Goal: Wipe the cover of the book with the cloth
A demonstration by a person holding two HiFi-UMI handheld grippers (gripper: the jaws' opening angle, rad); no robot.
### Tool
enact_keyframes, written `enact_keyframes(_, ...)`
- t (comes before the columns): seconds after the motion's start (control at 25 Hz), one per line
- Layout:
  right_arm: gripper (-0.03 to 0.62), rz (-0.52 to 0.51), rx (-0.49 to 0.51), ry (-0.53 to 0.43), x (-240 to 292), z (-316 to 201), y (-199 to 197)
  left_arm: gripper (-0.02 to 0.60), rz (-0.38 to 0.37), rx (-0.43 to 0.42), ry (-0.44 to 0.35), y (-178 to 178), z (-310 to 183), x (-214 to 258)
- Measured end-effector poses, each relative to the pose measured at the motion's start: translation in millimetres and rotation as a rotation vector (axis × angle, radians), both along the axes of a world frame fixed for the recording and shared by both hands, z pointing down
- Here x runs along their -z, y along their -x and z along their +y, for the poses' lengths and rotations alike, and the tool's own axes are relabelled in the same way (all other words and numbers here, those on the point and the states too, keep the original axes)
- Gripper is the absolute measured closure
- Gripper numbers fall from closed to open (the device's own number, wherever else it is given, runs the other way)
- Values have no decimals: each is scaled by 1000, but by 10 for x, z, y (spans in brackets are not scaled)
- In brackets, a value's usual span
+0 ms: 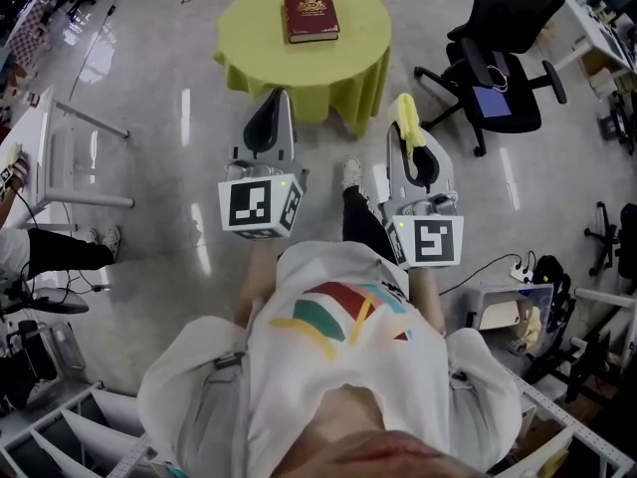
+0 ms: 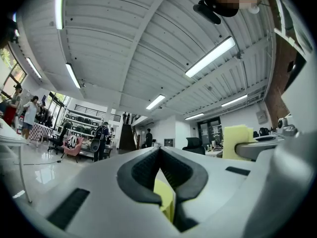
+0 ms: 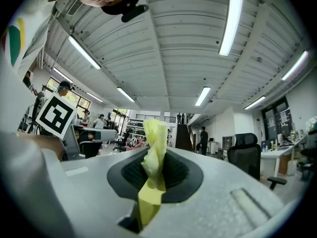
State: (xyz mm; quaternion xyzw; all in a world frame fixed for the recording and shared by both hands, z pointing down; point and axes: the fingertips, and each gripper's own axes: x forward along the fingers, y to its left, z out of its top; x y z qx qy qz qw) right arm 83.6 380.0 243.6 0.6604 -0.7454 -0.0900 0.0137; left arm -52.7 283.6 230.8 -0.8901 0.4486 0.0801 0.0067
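Jaws first, from the head view: the left gripper (image 1: pixel 277 98) has its jaws together and empty. The right gripper (image 1: pixel 401 108) has its jaws clamped on a yellow cloth (image 1: pixel 409 127). Both are held close in front of the person, well apart from a round table (image 1: pixel 249 43) draped in yellow-green. A dark red hardcover book (image 1: pixel 312 17) lies flat near the table's middle, cover up. Its long axis runs away from the person, turned slightly.

Left gripper view: the dark pads meet at their tips and hold nothing. A yellow sliver shows through the gap below them, too unclear to name.

Right gripper view: the cloth is pinched as a twisted bunch, its free end standing above the pads.

The cloth looks light, soft and limp, so it would probably need pressing flat to wipe well. The book looks stiff and fairly heavy, with a smooth cover. It might slide on the drape, so steadying it by an edge or corner seems wise.
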Motion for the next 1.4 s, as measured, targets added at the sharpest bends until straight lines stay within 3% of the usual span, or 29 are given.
enact_keyframes(0.2,565,-16,20,-19,-26,-307,-192,566,-14,16,-16,-189,-282,27)
enact_keyframes(0.44,565,-39,65,-14,-81,-939,-436,566,-40,50,20,-381,-777,-117)
enact_keyframes(1.0,565,-71,265,33,-25,-3251,-805,566,-71,280,53,-431,-2743,89)
enact_keyframes(1.4,565,-28,304,83,-93,-4318,-1007,566,-82,321,116,-637,-3788,-107)
